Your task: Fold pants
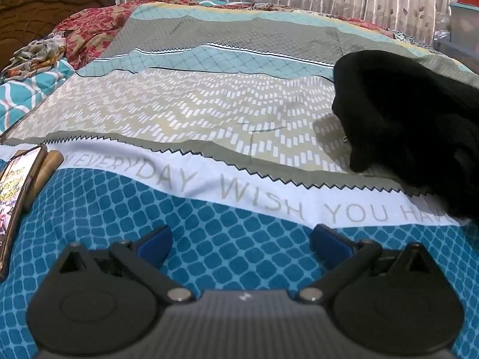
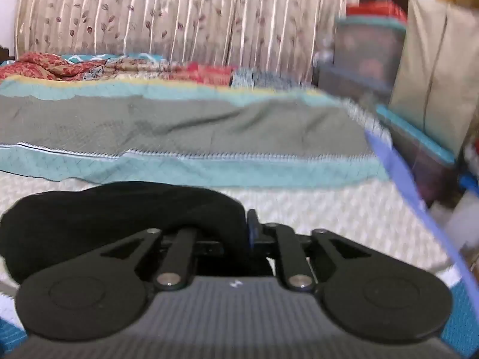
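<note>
The black pants (image 1: pixel 413 125) lie bunched in a thick roll at the right of the patterned bed sheet (image 1: pixel 209 113), partly lifted off it. In the right wrist view the same black pants (image 2: pixel 119 215) fill the space in front of my right gripper (image 2: pixel 221 230). It is shut on a fold of them; one blue pad (image 2: pixel 253 233) shows, the other is hidden by cloth. My left gripper (image 1: pixel 241 236) hovers over the blue part of the sheet, open wide with nothing between its fingers, well left of the pants.
A phone (image 1: pixel 15 197) and a wooden piece (image 1: pixel 45 173) lie at the sheet's left edge. Crumpled clothes (image 1: pixel 36 51) and a red quilt (image 1: pixel 95 27) sit far left. Curtains (image 2: pixel 179 15) hang behind the bed. Plastic storage boxes (image 2: pixel 368 51) stand past the bed's right edge.
</note>
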A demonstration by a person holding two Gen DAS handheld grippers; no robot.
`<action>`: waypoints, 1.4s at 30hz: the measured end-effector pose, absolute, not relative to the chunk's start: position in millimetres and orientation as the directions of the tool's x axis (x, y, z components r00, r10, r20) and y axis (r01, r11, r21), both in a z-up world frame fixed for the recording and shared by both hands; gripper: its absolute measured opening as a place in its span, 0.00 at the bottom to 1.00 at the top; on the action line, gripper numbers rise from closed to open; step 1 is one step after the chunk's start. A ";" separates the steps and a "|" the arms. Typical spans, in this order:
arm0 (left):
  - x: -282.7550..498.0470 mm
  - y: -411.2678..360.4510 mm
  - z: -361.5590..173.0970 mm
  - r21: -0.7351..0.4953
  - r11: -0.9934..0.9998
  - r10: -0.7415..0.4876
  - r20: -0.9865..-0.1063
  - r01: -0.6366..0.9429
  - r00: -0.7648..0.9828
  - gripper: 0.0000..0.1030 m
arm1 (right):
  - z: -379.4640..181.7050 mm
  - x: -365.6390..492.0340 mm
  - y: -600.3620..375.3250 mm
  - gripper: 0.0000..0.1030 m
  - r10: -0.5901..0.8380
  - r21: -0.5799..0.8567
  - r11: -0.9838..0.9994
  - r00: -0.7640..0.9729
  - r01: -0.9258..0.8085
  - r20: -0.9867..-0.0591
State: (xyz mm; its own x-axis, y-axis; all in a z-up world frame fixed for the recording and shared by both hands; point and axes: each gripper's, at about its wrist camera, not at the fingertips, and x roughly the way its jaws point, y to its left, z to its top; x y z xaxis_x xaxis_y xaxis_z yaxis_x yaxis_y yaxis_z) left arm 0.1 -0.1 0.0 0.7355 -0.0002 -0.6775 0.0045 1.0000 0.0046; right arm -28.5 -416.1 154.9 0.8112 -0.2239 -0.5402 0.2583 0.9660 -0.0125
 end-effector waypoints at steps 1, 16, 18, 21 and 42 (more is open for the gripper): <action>-0.3 0.1 0.0 0.005 1.000 -0.001 -0.677 0.005 0.736 1.00 | 155.1 -35.6 -410.5 0.46 -0.182 0.015 0.974 0.823 0.225 -0.538; -3.4 20.6 15.2 -0.096 0.992 -0.126 -0.690 0.082 0.713 1.00 | 97.8 14.7 -175.1 0.28 0.120 -0.413 0.766 0.740 -0.493 -0.662; -5.0 41.2 30.5 -0.170 0.981 -0.184 -0.691 0.090 0.699 1.00 | 105.1 14.4 -186.3 0.24 0.131 -0.351 0.812 0.733 -0.466 -0.668; -18.0 85.0 60.8 -0.324 0.945 -0.240 -0.579 0.050 0.779 1.00 | 140.7 16.2 -187.6 0.10 0.244 -0.147 0.889 0.722 -0.433 -0.647; -16.8 88.0 31.2 -0.580 0.814 -0.468 -0.617 0.036 0.633 0.98 | 148.6 -42.8 -249.2 0.57 0.535 0.434 0.833 0.702 -0.343 -0.471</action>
